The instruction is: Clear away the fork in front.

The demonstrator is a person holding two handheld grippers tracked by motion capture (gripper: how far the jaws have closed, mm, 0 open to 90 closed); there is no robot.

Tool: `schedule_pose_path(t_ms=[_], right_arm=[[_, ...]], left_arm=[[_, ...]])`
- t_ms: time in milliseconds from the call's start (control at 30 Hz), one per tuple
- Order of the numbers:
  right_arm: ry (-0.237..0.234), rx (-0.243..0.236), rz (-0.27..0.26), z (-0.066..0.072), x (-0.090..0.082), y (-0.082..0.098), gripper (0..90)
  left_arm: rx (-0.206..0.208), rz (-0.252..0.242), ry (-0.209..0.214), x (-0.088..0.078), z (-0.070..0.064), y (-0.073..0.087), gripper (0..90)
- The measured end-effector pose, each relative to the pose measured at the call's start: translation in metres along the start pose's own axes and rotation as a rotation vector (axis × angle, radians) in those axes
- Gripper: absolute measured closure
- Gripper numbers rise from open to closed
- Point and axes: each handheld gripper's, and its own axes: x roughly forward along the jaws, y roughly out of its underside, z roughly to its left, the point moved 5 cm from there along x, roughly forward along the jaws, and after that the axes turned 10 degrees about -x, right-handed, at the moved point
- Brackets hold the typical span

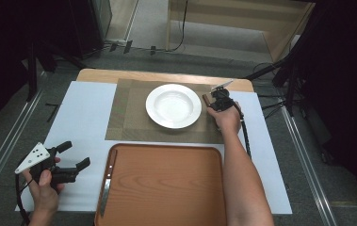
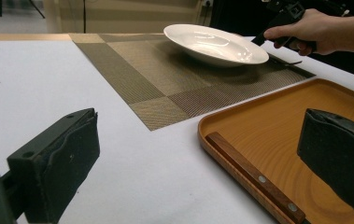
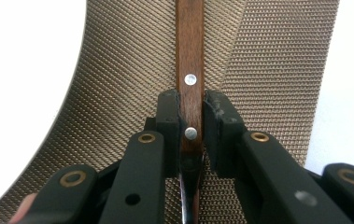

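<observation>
My right gripper (image 3: 191,122) clamps wooden handle (image 3: 189,60) of utensil on placemat (image 3: 118,93), right of plate (image 1: 174,105); handle's long axis runs straight ahead between pads. My left gripper (image 1: 74,155) gapes empty, well apart, beside tray (image 1: 166,188).

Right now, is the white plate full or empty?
Empty. The white plate shows a bare, shiny bowl in the high view, and the left gripper view shows nothing inside it either.

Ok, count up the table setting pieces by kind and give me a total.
Plate: 1
Tray: 1
Placemat: 1
Wood-handled utensils: 2, the tray knife and the held utensil in the right claw
Total: 5
</observation>
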Motion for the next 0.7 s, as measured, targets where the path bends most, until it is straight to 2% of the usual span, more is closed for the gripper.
schedule_pose_path(t_ms=[200, 367, 700], right_arm=[[0.007, -0.007, -0.035, 0.0, 0.0, 0.002, 76.5], [-0.024, 0.029, -0.076, -0.002, -0.001, 0.007, 76.7], [-0.035, 0.031, -0.216, -0.004, -0.022, 0.017, 76.7]], left_arm=[[0.0, -0.002, -0.002, 0.0, 0.001, 0.0, 0.0], [-0.001, -0.002, -0.003, 0.0, 0.001, -0.001, 0.0], [0.009, 0.002, -0.003, 0.001, -0.001, 0.0, 0.0]])
